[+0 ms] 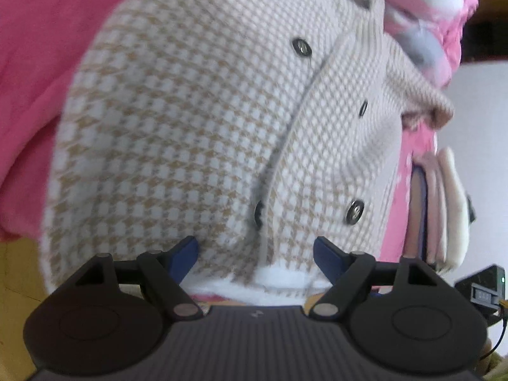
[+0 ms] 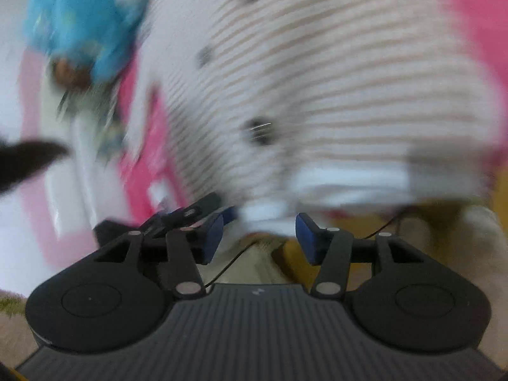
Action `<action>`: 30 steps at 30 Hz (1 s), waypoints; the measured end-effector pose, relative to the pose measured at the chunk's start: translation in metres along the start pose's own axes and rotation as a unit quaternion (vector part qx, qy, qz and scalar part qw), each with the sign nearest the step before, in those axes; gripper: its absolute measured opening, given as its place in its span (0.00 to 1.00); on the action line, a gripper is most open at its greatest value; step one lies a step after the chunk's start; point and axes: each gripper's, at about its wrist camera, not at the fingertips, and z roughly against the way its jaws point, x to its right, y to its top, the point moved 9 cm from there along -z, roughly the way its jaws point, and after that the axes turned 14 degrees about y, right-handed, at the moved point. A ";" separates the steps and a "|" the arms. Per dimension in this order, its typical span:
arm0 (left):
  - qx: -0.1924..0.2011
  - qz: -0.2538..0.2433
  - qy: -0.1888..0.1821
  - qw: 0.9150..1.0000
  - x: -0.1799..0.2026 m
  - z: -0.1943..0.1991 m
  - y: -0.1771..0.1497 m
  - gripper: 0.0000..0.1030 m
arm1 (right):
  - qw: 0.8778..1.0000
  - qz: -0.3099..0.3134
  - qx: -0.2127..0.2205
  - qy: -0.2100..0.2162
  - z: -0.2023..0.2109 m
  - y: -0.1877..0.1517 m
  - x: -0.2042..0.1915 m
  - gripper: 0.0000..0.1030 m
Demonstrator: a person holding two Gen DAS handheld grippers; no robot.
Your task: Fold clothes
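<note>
Pink bedding (image 1: 28,73) covers the surface under everything, bright and rumpled, with a patch of yellow showing at the near edge. On top of it lies a beige-and-white houndstooth jacket (image 1: 177,120), front side up, its dark round buttons (image 1: 301,47) running down the placket and its collar towards the far end. The white hem sits nearest the two tools.

The left gripper (image 1: 255,254) is right at that hem, its blue fingers (image 1: 327,255) spread wide, one on each side of the lower front with cloth between them; they are not pinched together. To its right stands a stack of folded clothes (image 1: 438,209) in pale pink and cream, and a small black device with a green light sits near the corner.

The right wrist view is badly blurred. The right gripper (image 2: 258,236) has its jaws apart too, nothing between them, just short of the jacket's white hem (image 2: 349,181). A blue garment (image 2: 79,22) lies heaped off to the left beyond it.
</note>
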 end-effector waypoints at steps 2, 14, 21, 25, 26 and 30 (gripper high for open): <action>-0.004 -0.018 0.013 1.000 0.004 -0.005 0.003 0.77 | 0.997 -0.042 0.064 -0.025 0.031 0.003 0.027 0.49; 0.023 -0.065 0.065 0.996 0.025 -0.001 0.014 0.59 | 0.967 -0.093 0.231 -0.053 0.077 0.005 0.063 0.48; 0.057 -0.073 0.073 0.993 0.036 0.012 0.024 0.59 | 0.955 0.197 0.206 -0.079 0.071 0.076 -0.063 0.48; 0.067 -0.069 0.089 0.991 0.040 0.009 0.023 0.59 | 0.924 0.326 0.179 -0.090 0.025 0.144 -0.130 0.48; 0.069 -0.067 0.095 0.991 0.040 0.007 0.022 0.59 | 0.914 0.354 0.172 -0.100 0.008 0.164 -0.146 0.48; 0.073 -0.060 0.117 0.989 0.043 -0.001 0.017 0.59 | 0.856 0.467 0.153 -0.161 -0.061 0.240 -0.189 0.48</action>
